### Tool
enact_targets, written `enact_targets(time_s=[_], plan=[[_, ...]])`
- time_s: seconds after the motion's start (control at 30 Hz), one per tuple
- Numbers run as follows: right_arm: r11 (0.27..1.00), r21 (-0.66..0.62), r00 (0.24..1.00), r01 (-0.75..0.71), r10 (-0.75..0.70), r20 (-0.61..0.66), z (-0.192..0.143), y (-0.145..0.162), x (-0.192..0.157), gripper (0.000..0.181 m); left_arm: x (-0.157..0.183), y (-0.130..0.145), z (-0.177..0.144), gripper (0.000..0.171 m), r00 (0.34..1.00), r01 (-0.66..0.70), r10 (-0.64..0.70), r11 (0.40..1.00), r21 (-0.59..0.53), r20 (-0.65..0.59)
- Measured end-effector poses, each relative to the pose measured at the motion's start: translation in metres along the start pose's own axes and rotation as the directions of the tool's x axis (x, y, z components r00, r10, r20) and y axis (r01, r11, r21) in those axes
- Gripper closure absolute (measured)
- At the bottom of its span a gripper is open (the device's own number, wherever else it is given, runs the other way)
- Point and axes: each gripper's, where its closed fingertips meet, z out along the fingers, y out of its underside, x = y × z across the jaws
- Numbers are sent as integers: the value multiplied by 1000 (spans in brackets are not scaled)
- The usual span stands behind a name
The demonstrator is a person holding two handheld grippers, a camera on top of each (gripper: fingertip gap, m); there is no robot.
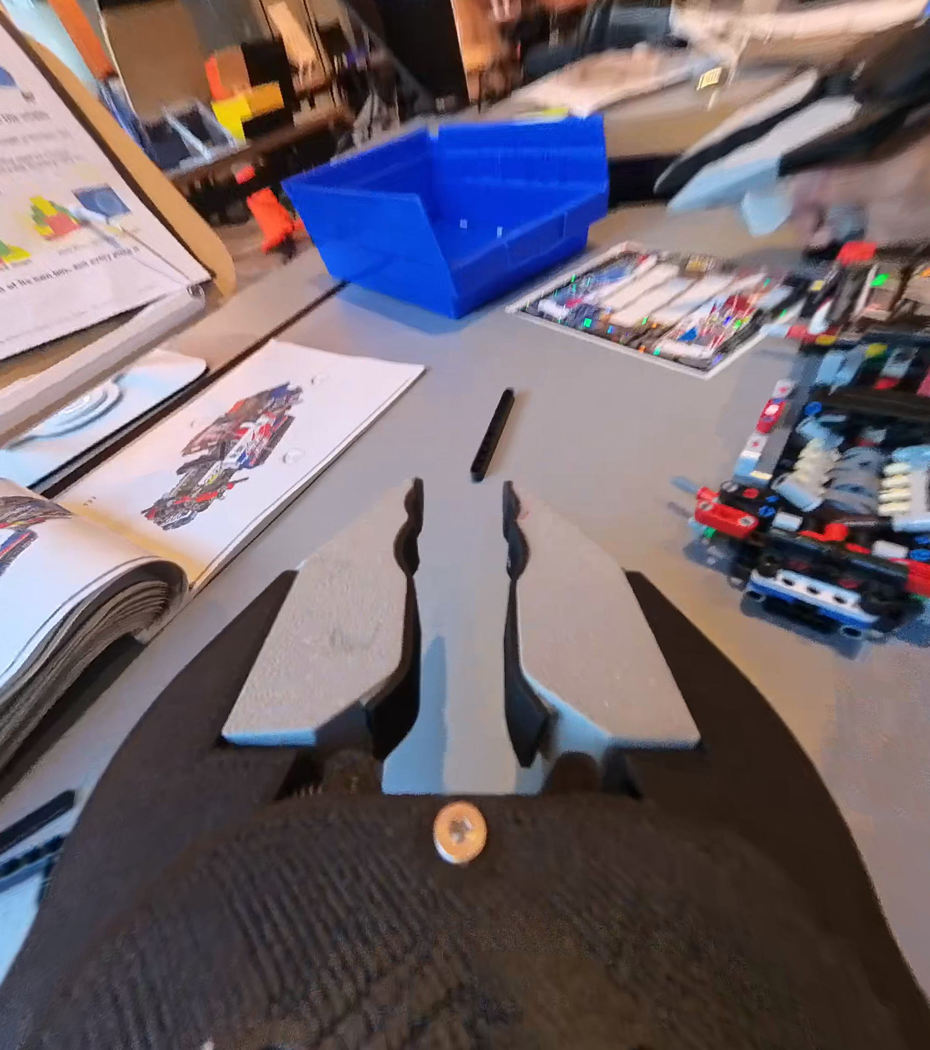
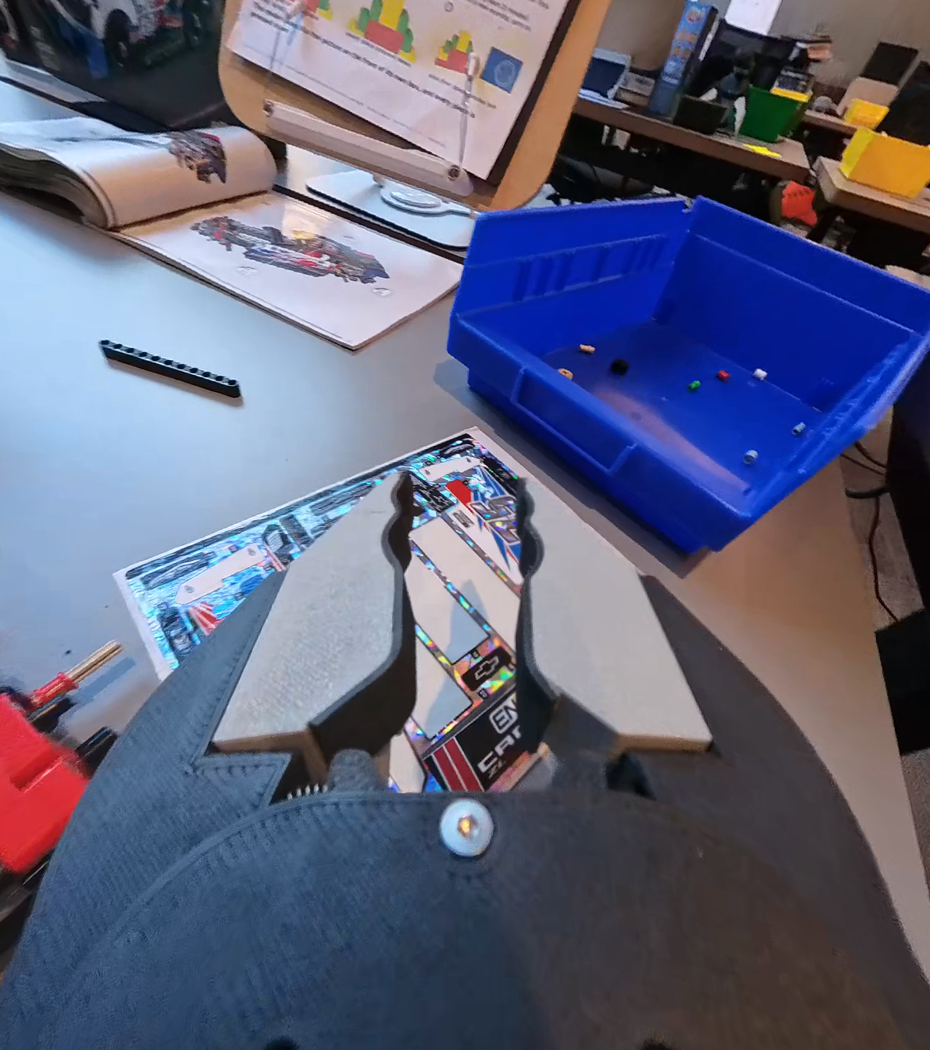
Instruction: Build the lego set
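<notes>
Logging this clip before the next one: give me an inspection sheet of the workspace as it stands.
Surface: grey table, mostly bare in the middle.
Job's things: black beam lying loose; part-built model; open instruction book; sticker sheet; blue bin holding a few small pieces.
Clutter: stand with printed sheet.
Grippers: left tool open, empty, pointing at the beam; right tool open, empty, above the sticker sheet.
Cables: dark cable on the floor past the table edge.
Surroundings: other tables with yellow bin and green bin.
</notes>
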Motion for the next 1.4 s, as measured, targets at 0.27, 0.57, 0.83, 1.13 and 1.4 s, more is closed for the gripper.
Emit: enact_targets(time_s=[0.27, 0.57, 0.83, 1.13, 1.4], plan=[[994, -105, 988, 33, -48, -146, 9, 14, 16, 135, 5, 0, -4, 145, 988, 131, -128, 991, 33, -89], [985, -168, 972, 45, -82, -220, 13, 21, 24, 137, 10, -8, -9, 146, 957, 248, -232, 966, 78, -172], [987, -146, 969, 64, -96, -226, 11, 18, 23, 141, 18, -5, -5, 144, 961, 223, -212, 974, 42, -178], [992, -66, 961, 104, -118, -249, 3, 5, 21, 148, 28, 3, 6, 142, 984, 96, -99, 995, -24, -146], [993, -63, 958, 105, -118, -260, 2, 4, 22, 152, 27, -2, -8, 143, 982, 189, -190, 982, -15, -19]])
